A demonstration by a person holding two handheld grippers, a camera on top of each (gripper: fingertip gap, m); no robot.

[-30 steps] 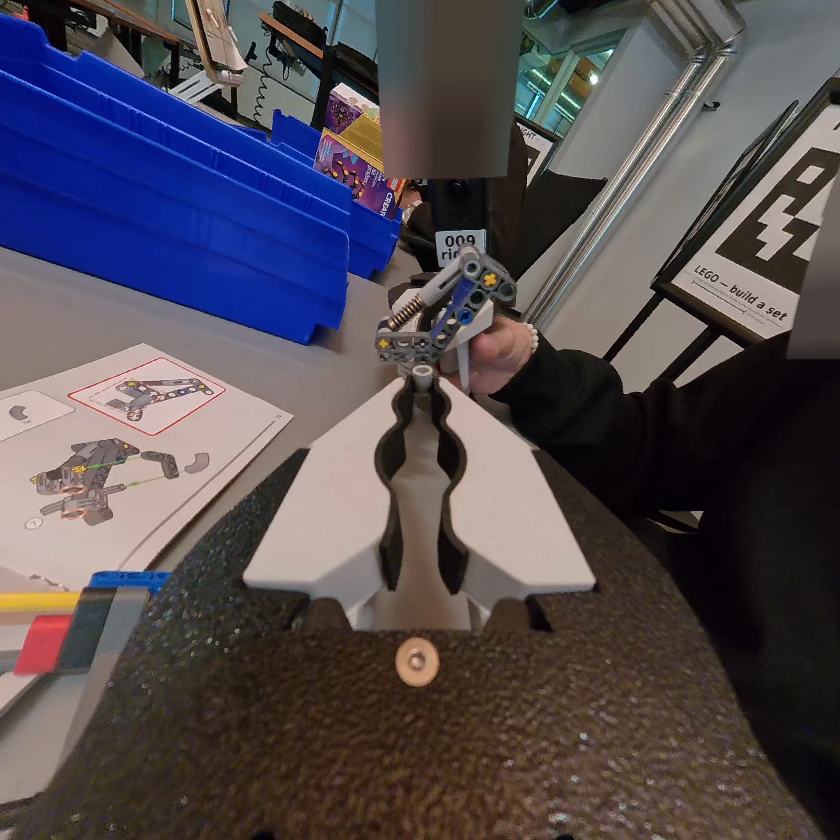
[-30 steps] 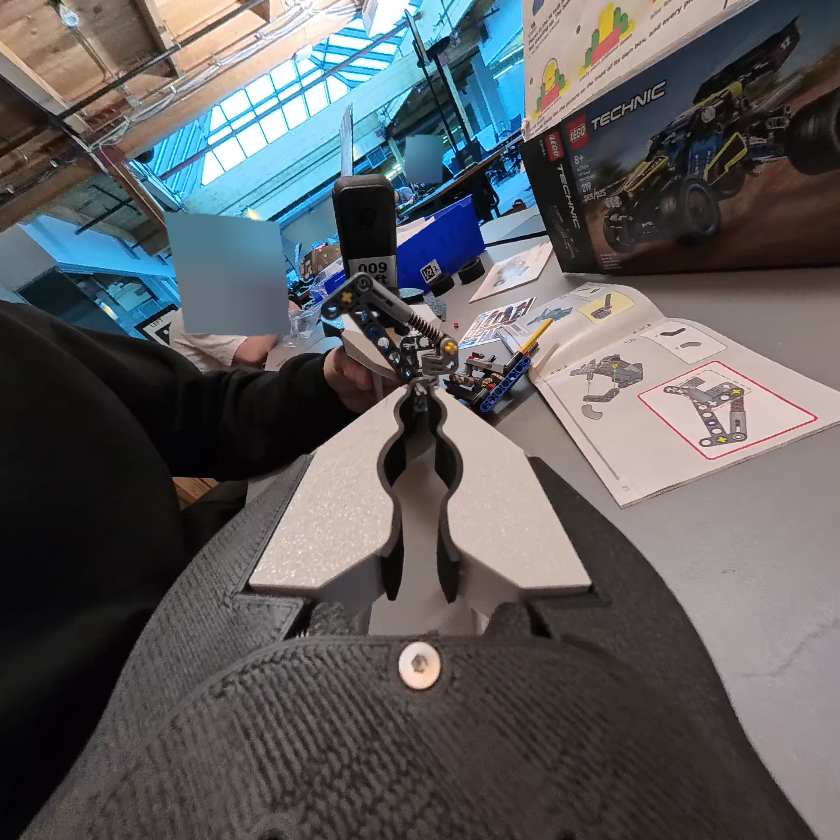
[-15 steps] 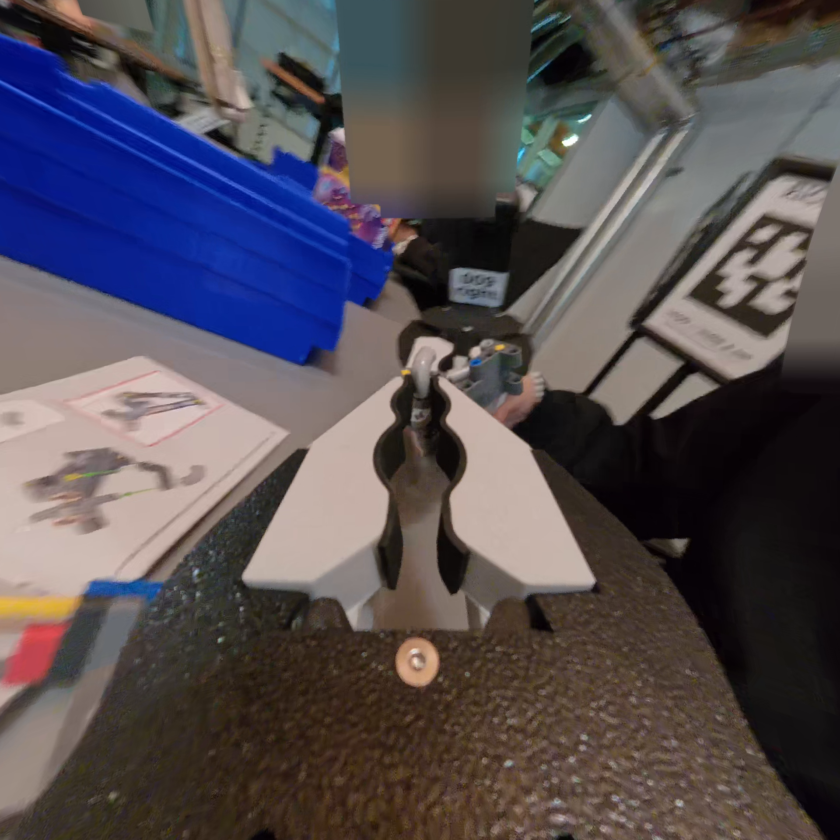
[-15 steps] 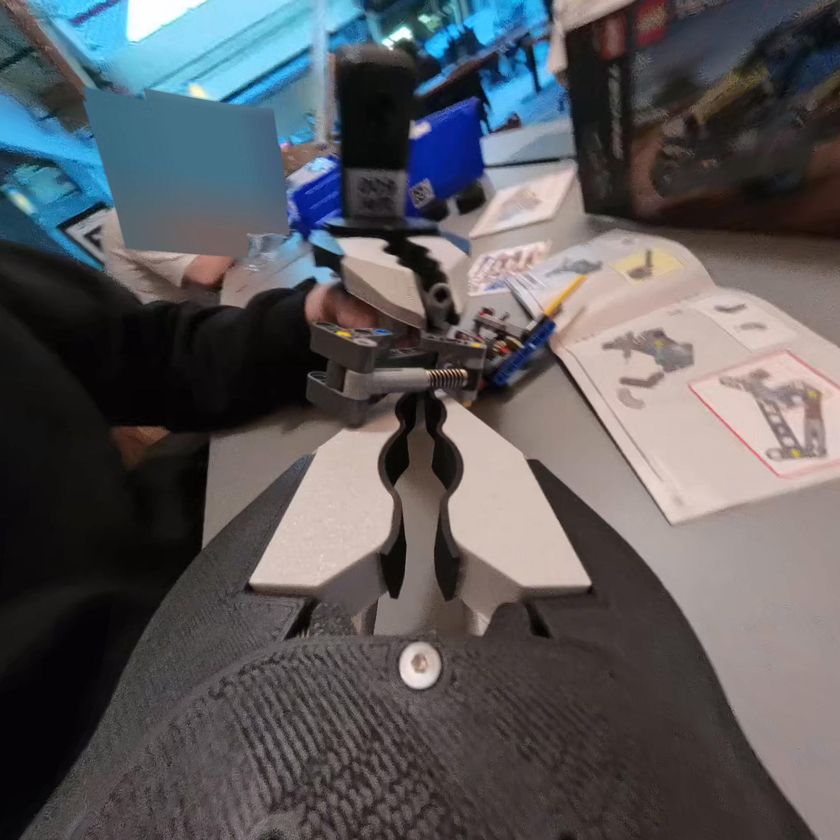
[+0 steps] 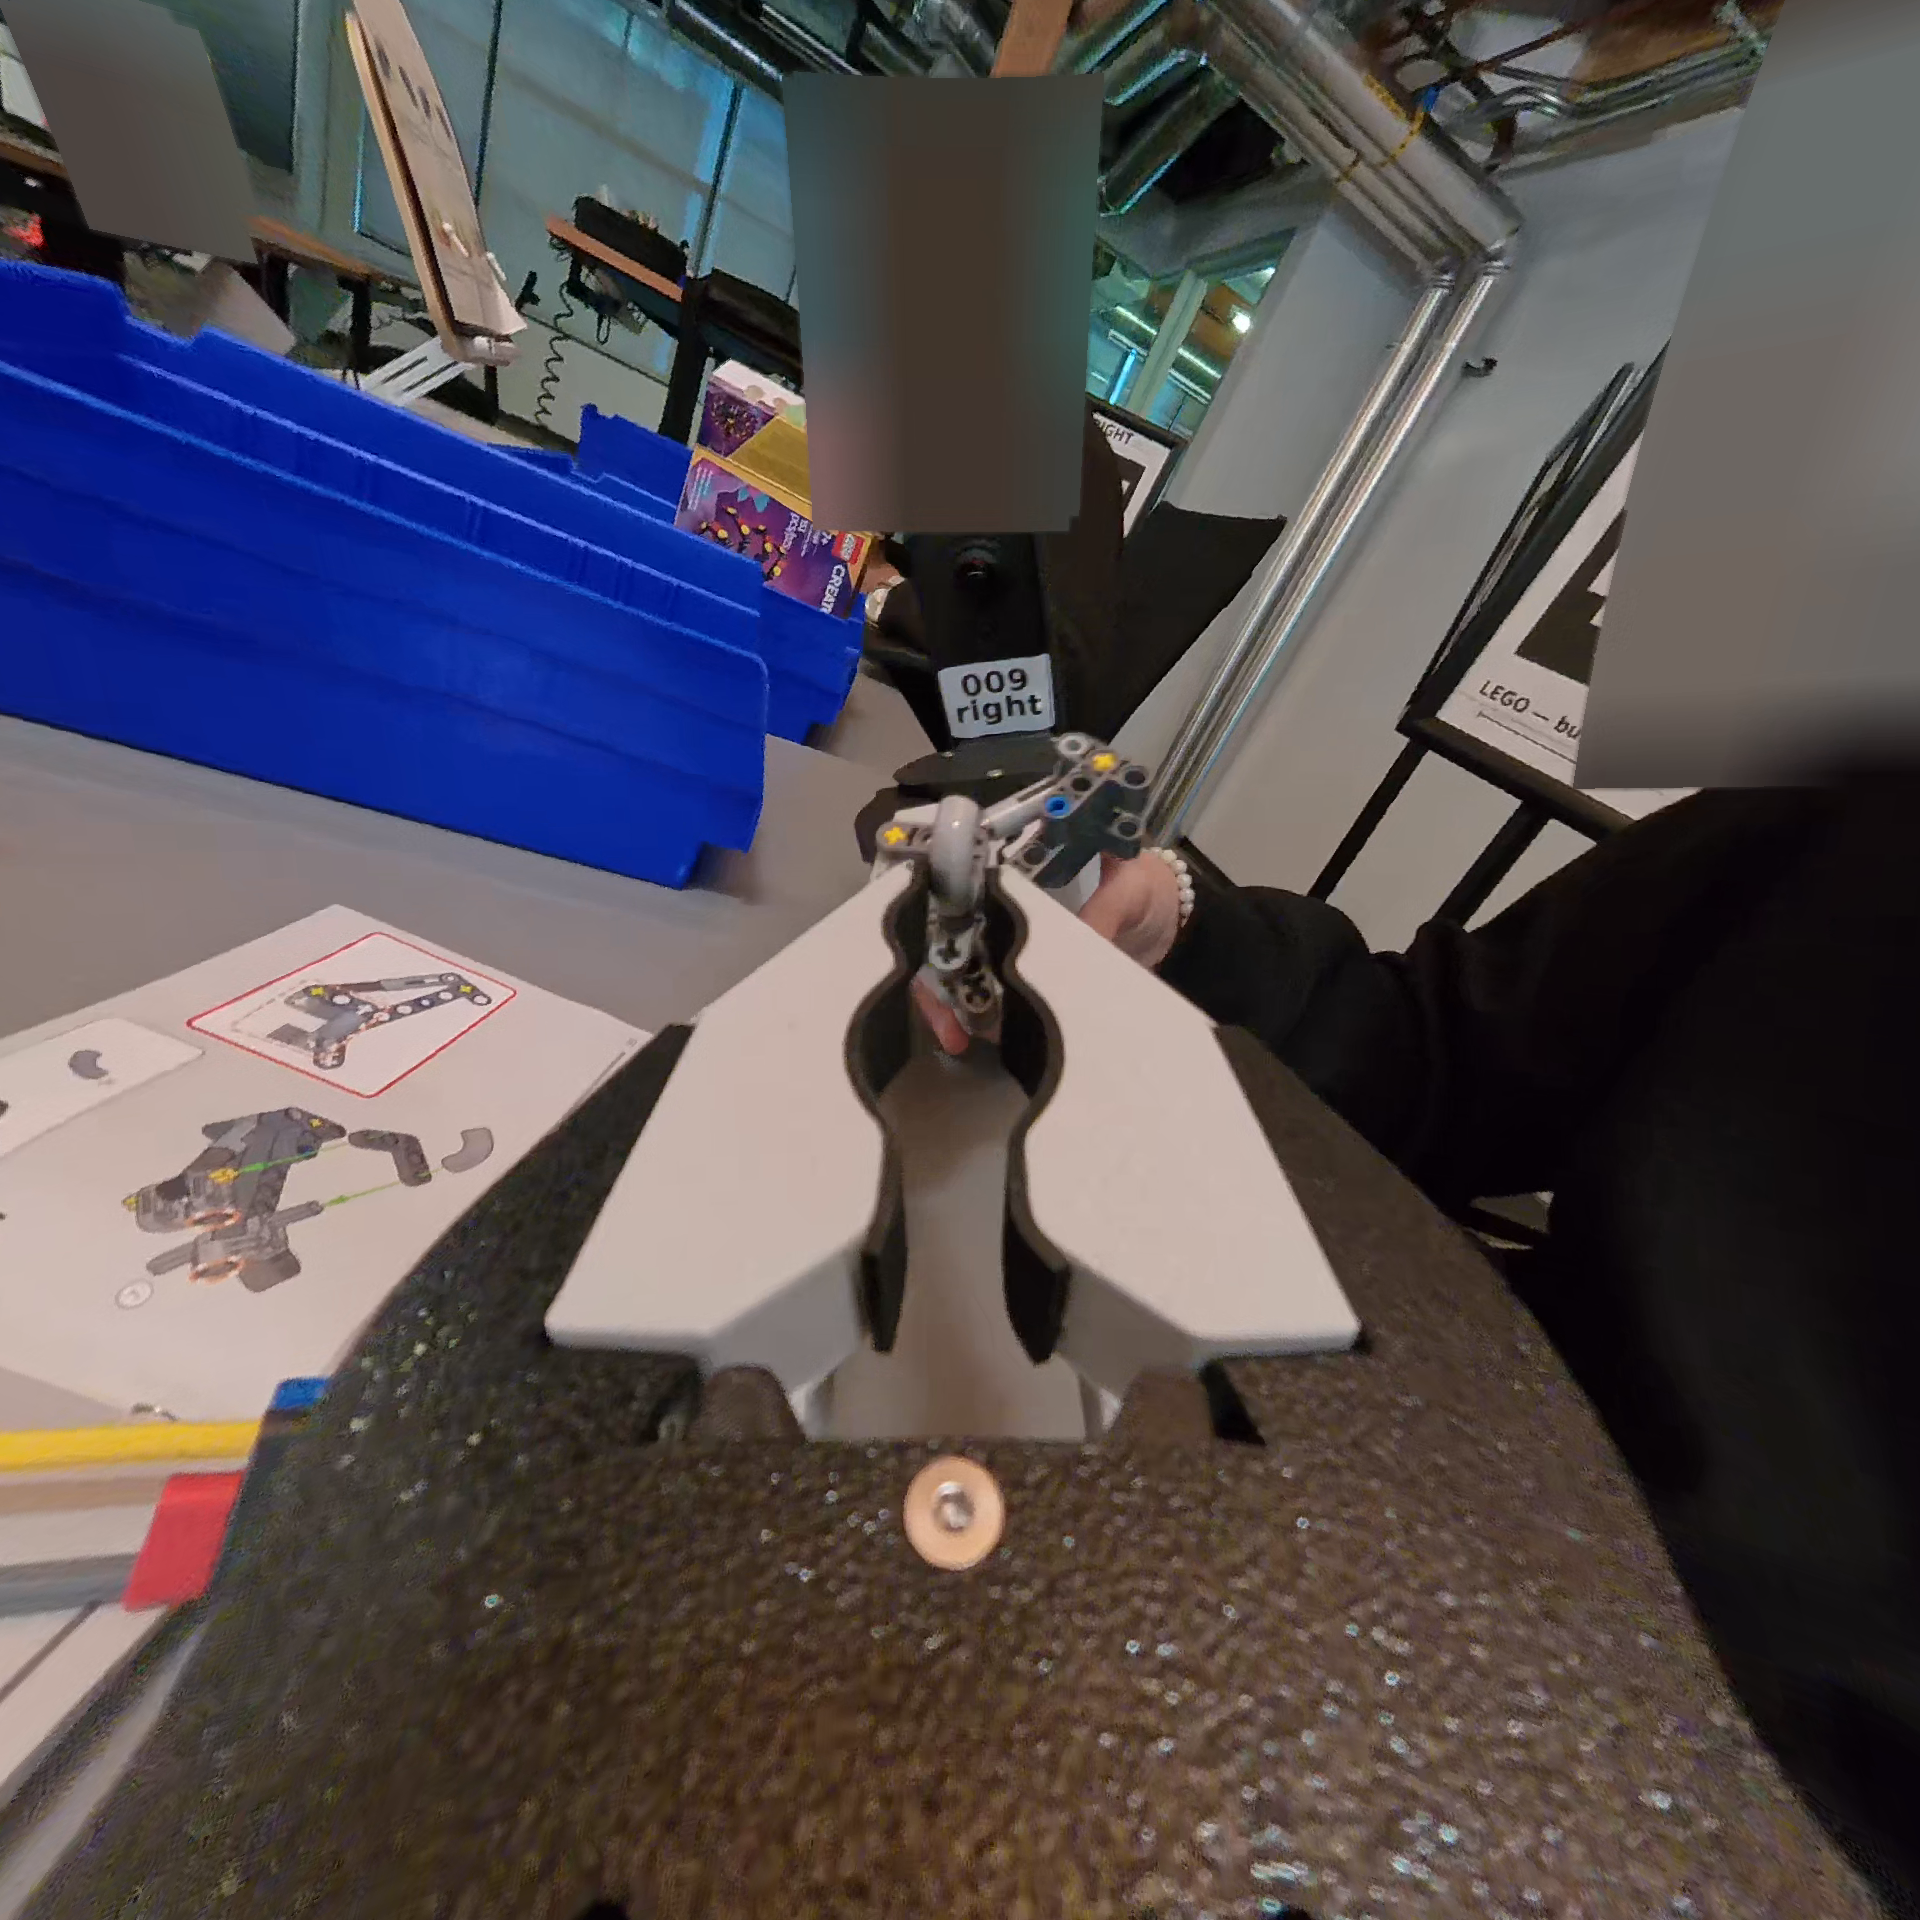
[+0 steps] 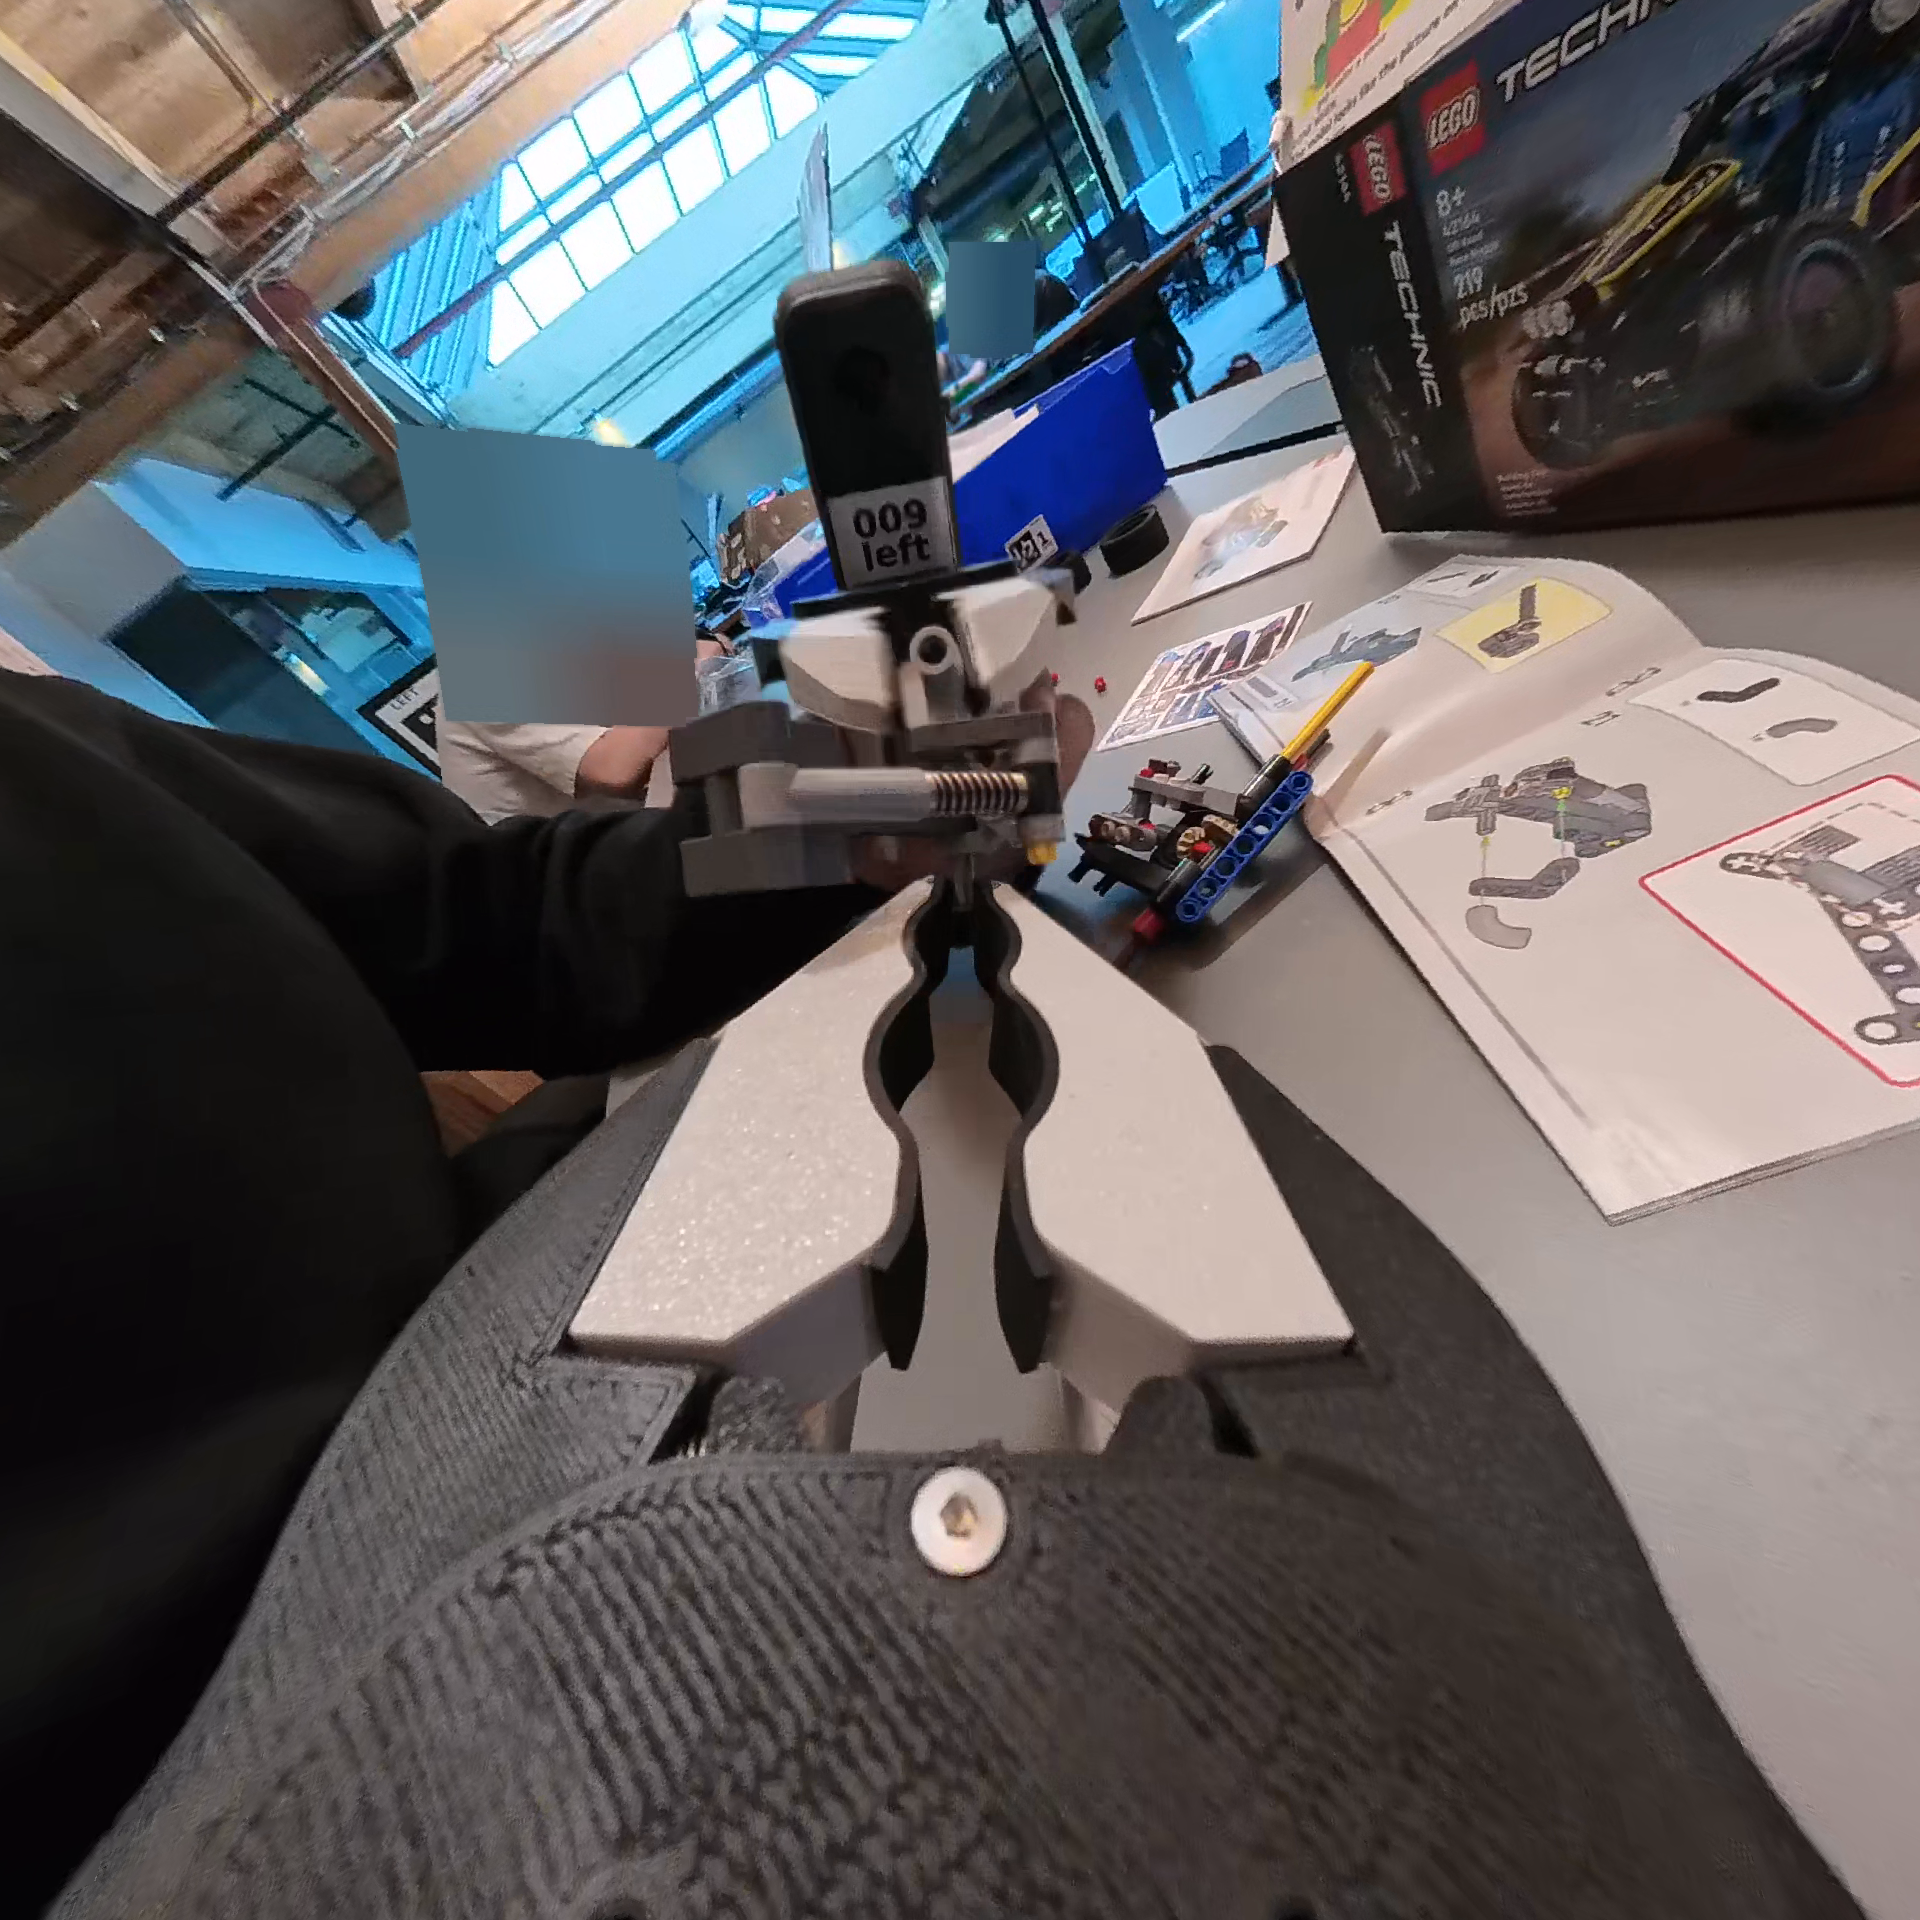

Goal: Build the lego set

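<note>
The small arm piece point(image 6: 862, 800), grey with a spring, is up in the air between both tongs. The left tongs point(image 5: 951, 904) pinch its curved grey end. The right tongs point(image 6: 961, 914) are closed on a thin part under it. The bigger car part point(image 6: 1184, 842) waits on the table, beside the open booklet point(image 6: 1621, 914). Lots is left to build.

Suspension sub-assembly point(image 6: 862, 800): its far side sits behind your left gripper point(image 6: 920, 665); the contact there cannot be told.
Instruction booklet point(image 6: 1621, 883): your right wrist view cuts its right page at the edge.
Set box point(image 6: 1621, 260): cropped at top and right.
Loose parts point(image 5: 104, 1507): blurred, cut at left; kind unclear.
</note>
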